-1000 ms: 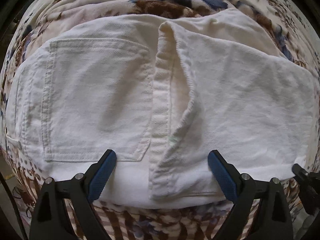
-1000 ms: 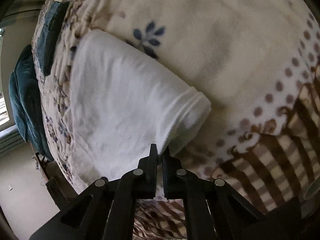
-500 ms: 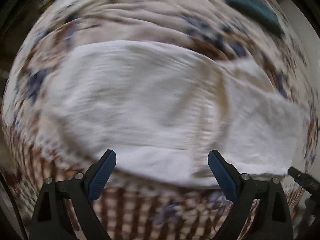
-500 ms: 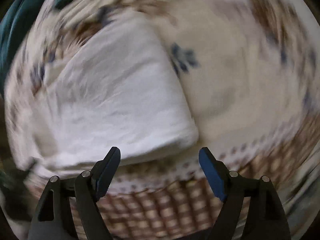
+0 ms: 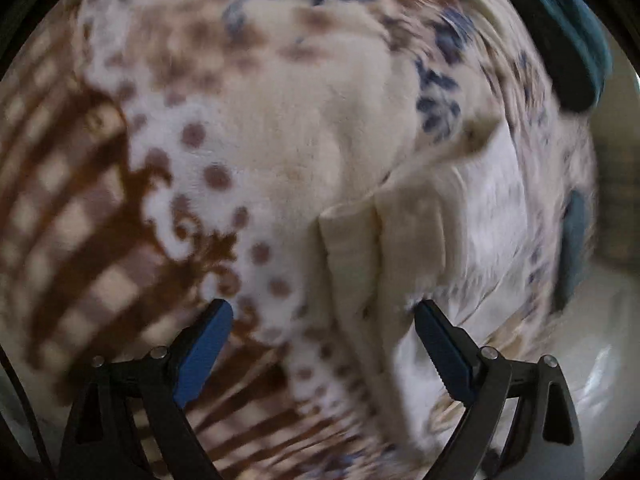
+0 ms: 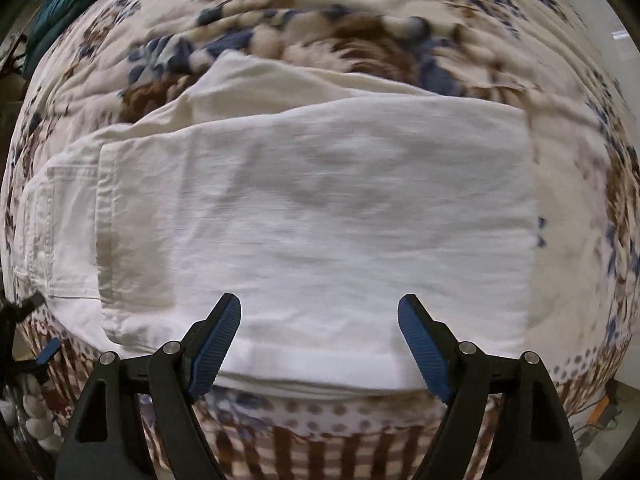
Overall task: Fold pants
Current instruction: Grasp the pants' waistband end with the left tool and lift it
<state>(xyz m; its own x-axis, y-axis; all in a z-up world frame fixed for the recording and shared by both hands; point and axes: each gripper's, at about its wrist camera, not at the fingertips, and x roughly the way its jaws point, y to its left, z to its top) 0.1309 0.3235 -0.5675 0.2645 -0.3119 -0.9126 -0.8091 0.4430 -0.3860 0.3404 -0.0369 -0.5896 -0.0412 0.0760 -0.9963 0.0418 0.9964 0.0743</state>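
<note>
Since a second ago the right gripper (image 6: 319, 344) has let go of the cloth edge it was pinching, and its blue pads now stand wide apart with nothing clamped between them. Its view has swung too: the white pants (image 6: 312, 208) now fill the middle of the right wrist frame, folded into a broad rectangle with one layer lying over another (a seamed pocket edge shows at the left). They lie on a patterned blanket (image 6: 360, 36) with blue flowers and brown checks.

Over the same second the left gripper (image 5: 322, 346) has slid off the pants, and its jaws are spread, holding nothing. In its blurred frame the pants (image 5: 404, 248) sit at centre right and lower right, with the blanket (image 5: 256, 112) filling the left and top. A teal cushion (image 5: 576, 44) shows at the upper right.
</note>
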